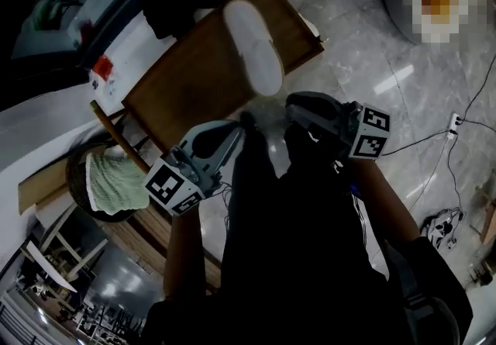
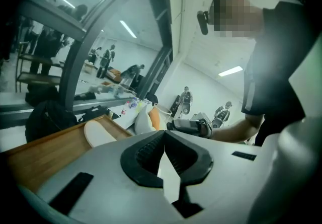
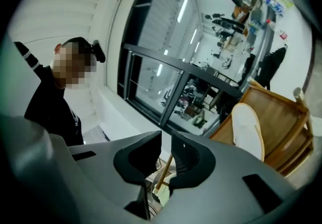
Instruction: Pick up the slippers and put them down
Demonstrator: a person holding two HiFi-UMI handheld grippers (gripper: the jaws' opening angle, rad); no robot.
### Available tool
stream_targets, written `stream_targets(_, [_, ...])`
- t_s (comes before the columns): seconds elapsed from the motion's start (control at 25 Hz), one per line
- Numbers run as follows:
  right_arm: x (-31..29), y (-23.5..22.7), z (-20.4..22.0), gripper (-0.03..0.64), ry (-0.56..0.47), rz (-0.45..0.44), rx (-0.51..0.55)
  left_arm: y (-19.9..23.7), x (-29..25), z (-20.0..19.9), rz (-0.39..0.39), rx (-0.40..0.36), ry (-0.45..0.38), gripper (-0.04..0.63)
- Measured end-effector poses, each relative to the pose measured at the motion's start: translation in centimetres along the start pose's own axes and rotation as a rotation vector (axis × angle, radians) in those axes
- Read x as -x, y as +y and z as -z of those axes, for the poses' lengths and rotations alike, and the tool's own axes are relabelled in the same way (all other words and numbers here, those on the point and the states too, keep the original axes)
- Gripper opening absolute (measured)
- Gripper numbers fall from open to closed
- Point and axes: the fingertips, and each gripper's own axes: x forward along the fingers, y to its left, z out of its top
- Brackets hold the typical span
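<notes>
From over the person's head, the one white slipper point(image 1: 253, 45) I can see lies sole-up on a wooden table point(image 1: 194, 76), near its far edge. Both tongs are off it, on the near side. The left gripper point(image 1: 242, 125) and the right gripper point(image 1: 291, 105) sit side by side just short of the slipper's near end, noses towards it, neither touching it. Each carries a marker cube point(image 1: 172, 186) printed with black-and-white squares, no lettering. Left of the table a dark round basket point(image 1: 77, 181) holds a pale green cloth point(image 1: 116, 181) and a wooden stick point(image 1: 116, 134). The floor point(image 1: 364, 33) is grey veined marble, with a white power strip point(image 1: 455, 122) and its cable at the right. In the left gripper view the tongs are clenched tip to tip with nothing in them. The slipper lies beyond them to the left on the table, a black bag point(image 2: 48, 120) behind it. A dark-framed glass partition point(image 2: 100, 31) rises past that, and the bottles point(image 2: 132, 104) by it are too blurred to read. Two people point(image 2: 186, 98) stand far off under strip lights. In the right gripper view the tongs are closed to a bare slit and hold nothing. The slipper lies well right of them on the table, with dark-framed windows point(image 3: 166, 72) behind.
</notes>
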Motion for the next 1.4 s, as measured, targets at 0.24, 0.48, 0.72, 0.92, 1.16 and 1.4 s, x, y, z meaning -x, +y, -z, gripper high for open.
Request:
stream_targets(0.24, [2.1, -6.4, 3.1, 0.034, -0.085, 0.093, -0.153, 2.4, -2.0, 4.2, 0.041, 0.018, 0.063, 0.011])
stream_targets(0.48, [2.9, -12.3, 5.9, 0.109, -0.146, 0.159, -0.281, 4.4, -3.4, 7.6, 0.035, 0.07, 0.046, 0.011])
stream_targets(0.72, [4.4, -16.0, 9.0, 0.164, -0.117, 0.25, -0.333, 5.3, -4.9, 10.6, 0.033, 0.085, 0.055, 0.011])
stream_targets(0.92, [3.9, -18.1, 11.6, 0.213, -0.031, 0.311, -0.351, 6.8, -6.0, 12.5, 0.02, 0.107, 0.047, 0.011])
stream_targets(1.16, [2.0, -18.6, 12.5, 0.225, -0.044, 0.282, -0.401, 7.2, -6.9, 13.8, 0.028, 0.146, 0.017, 0.011])
stream_targets(1.4, [0.2, -18.4, 12.8, 0.224, -0.078, 0.211, -0.46, 7.1, -6.8, 15.1, 0.039, 0.151, 0.019, 0.011])
